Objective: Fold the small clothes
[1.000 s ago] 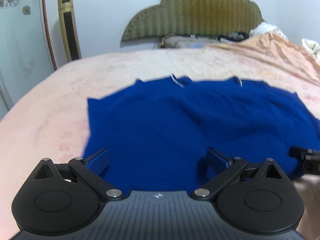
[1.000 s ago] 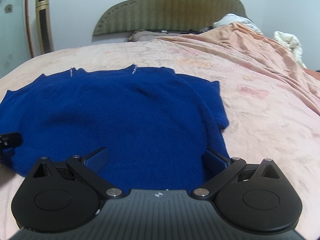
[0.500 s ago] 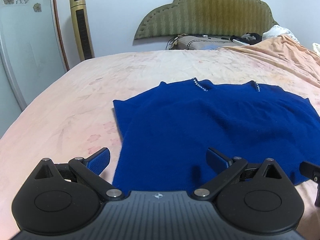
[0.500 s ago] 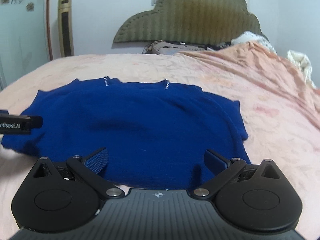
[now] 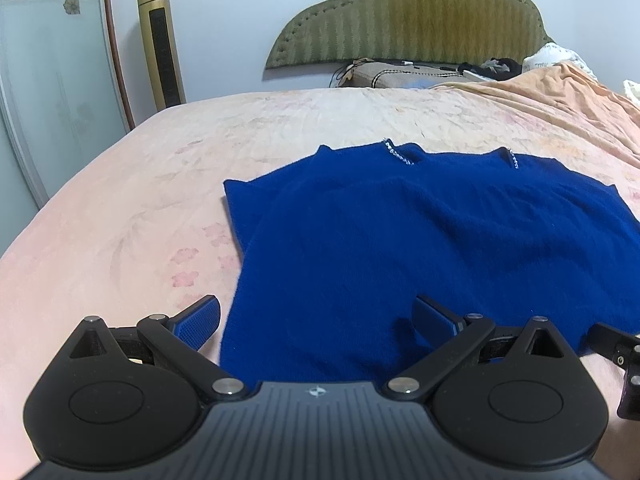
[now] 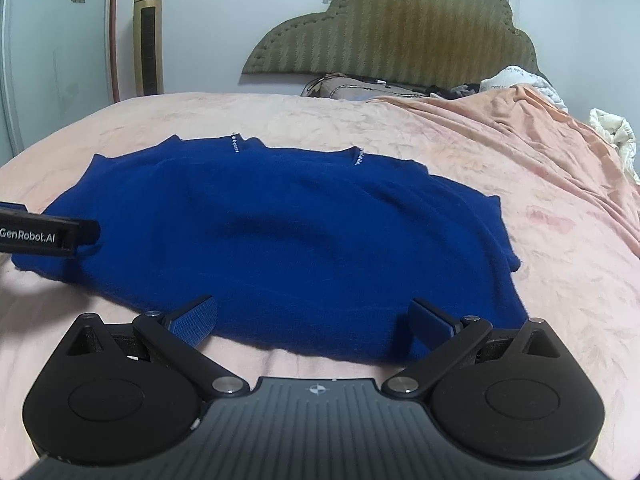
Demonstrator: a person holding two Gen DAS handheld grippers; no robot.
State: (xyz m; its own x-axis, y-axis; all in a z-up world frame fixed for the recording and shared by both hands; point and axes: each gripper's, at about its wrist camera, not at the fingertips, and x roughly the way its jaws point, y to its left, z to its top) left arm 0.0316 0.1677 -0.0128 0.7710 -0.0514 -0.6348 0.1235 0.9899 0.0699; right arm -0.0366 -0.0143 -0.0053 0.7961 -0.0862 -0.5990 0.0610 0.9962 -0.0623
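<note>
While the blue knit sweater (image 5: 420, 248) lies spread flat on the peach floral bedspread (image 5: 120, 208), neckline toward the green headboard (image 5: 404, 16) and hem toward the cameras, both grippers hang just short of that hem, holding nothing. Its long axis, sleeve to sleeve, runs crosswise to both grippers' fingers.

Relative to the sweater, the left gripper (image 5: 316, 316) sits at the hem's left corner: its left finger is over bare bedspread just beside the side edge, its right finger over the knit, so the corner falls between the wide-spread jaws. The right gripper (image 6: 312, 316) is at the hem's right part, jaws equally wide apart, both fingers overlapping the hem edge, with the right corner just beyond its right finger. Each is nearer its own corner, so a two-handed grasp of the hem looks like the step at hand.

Both point forward along the sweater toward the neckline, low and roughly level with each other; the right wrist view shows the left gripper's body over the left sleeve edge. Whether the fingertips touch the fabric cannot be told.

Folded-in sleeves show as a doubled layer at each side. Rhinestone trims (image 6: 236, 144) mark the collar.
</note>
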